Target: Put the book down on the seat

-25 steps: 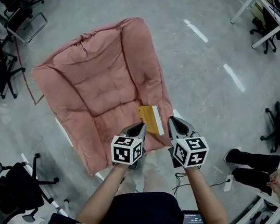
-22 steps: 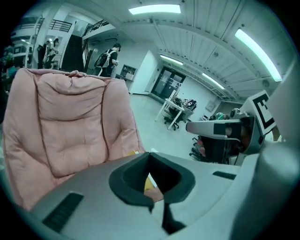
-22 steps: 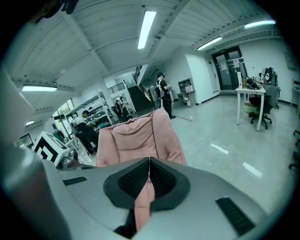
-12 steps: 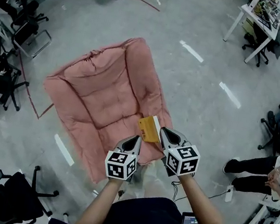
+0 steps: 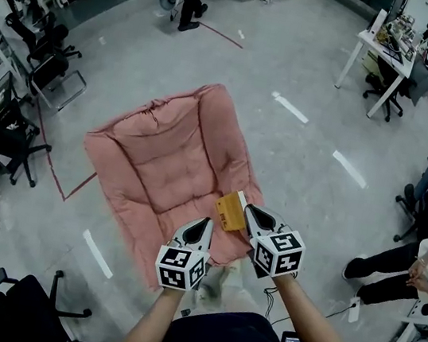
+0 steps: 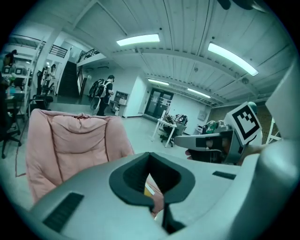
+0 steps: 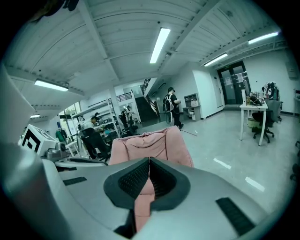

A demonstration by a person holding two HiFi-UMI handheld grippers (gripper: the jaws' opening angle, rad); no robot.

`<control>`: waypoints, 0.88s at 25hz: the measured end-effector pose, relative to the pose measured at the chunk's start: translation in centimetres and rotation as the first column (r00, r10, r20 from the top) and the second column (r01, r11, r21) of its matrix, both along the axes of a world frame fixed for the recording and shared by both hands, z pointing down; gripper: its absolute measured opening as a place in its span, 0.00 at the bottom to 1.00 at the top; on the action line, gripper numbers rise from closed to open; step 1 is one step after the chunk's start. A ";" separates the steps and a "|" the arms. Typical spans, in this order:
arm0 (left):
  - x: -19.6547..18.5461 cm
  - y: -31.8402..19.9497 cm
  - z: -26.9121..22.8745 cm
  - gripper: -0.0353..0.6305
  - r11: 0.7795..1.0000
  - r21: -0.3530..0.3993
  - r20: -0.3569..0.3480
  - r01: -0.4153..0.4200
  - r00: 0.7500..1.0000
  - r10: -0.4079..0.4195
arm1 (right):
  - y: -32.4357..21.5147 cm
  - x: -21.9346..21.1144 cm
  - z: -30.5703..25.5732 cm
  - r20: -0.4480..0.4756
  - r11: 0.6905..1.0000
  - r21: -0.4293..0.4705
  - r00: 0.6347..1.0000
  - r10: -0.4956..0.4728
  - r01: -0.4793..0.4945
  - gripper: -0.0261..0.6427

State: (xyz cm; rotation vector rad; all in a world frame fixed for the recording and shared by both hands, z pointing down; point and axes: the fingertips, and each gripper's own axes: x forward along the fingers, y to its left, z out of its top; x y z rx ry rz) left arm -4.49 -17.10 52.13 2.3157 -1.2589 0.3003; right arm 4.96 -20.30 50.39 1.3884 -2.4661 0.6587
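- The yellow-orange rectangular book is lying flat on the pink padded fabric seat, at the seat's lower-right part, approx. centre of frame.
- The left gripper is hovering below-left of the book, jaws pressed together, nothing btwn them.
- The right gripper is sitting at the book's right edge in frame, jaws likewise closed and empty; contact w/ the book can't be told.
- The seat is resting on the grey floor.

A pink seat on grey floor; yellow book seemingly upon it.
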 end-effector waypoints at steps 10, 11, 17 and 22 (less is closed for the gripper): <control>-3.1 2.5 -6.2 0.06 0.994 0.107 -0.106 -0.028 0.994 0.039 | 2.7 -2.0 -3.8 -0.004 0.996 0.086 1.000 0.022 -0.022 0.07; -3.5 2.7 -6.8 0.06 0.992 0.121 -0.107 -0.032 0.993 0.045 | 3.0 -2.3 -4.2 -0.005 0.995 0.094 1.000 0.026 -0.025 0.07; -4.7 4.3 -9.0 0.06 0.982 0.179 -0.119 -0.058 0.990 0.080 | 4.2 -3.1 -6.1 -0.013 0.987 0.149 0.998 0.062 -0.059 0.07; -5.1 5.0 -9.6 0.06 0.976 0.205 -0.135 -0.071 0.986 0.100 | 4.9 -3.7 -7.6 -0.019 0.978 0.197 0.997 0.081 -0.076 0.07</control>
